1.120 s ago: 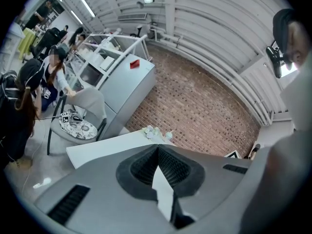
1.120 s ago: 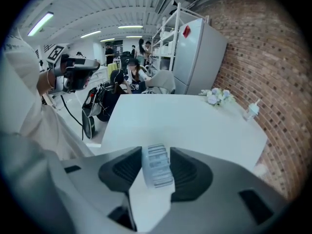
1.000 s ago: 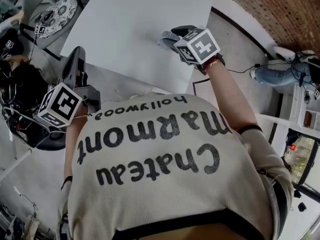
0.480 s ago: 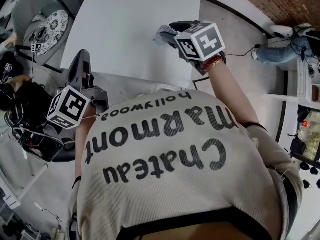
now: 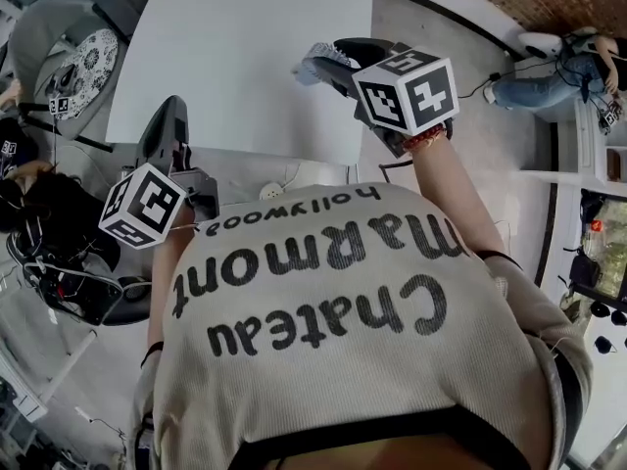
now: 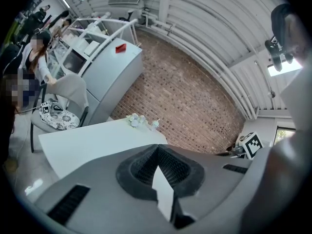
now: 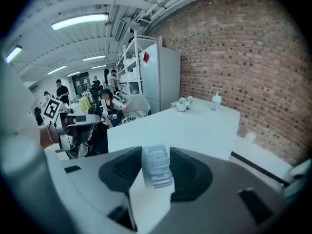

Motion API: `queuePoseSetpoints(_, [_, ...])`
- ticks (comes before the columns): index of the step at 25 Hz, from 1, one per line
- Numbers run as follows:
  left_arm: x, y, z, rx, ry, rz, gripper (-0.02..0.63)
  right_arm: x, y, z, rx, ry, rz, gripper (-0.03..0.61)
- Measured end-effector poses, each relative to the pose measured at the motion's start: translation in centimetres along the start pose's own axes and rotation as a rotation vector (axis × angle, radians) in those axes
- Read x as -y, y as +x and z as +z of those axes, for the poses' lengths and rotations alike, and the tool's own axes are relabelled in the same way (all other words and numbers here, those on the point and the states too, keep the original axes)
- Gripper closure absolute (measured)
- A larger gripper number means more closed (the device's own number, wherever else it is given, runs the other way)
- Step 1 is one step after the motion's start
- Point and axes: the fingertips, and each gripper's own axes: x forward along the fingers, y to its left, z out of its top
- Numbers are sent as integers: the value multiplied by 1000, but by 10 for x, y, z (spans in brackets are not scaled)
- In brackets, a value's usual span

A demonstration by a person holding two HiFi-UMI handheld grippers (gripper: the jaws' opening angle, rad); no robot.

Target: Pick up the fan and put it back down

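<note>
A small pale ribbed fan (image 7: 156, 167) sits between the dark pads of my right gripper (image 7: 156, 155), which is shut on it. In the head view the fan (image 5: 315, 64) sticks out ahead of my right gripper (image 5: 338, 62), held in the air over the near edge of the white table (image 5: 245, 57). My left gripper (image 5: 167, 117) hangs off the table's near left corner. In the left gripper view the fingertips of my left gripper (image 6: 157, 149) meet with nothing between them, pointing across the table (image 6: 92, 143).
A chair with a patterned cushion (image 5: 83, 62) stands left of the table, and a seated person (image 5: 29, 174) is further left. Small ornaments (image 7: 184, 103) and a cup (image 7: 216, 100) stand at the table's far end. A brick wall (image 7: 243, 57) runs along the right.
My right gripper has risen with the fan in it and rolled a little. My left gripper has drifted slightly rightwards, toward the table corner.
</note>
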Motion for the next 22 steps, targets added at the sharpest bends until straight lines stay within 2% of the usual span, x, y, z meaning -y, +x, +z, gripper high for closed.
queuePoseSetpoints(9, [43,-2,-26,-21,30,-9,612,20,-48,-9,107,47,-19,399])
queuePoseSetpoints(14, [78,-16,-42,-22,44,0,612,23,-74,-34,110,52,5,399])
queuePoseSetpoints(22, [128,-35,-88,-75,49,13,612,25,-107,-78,97,46,50,400])
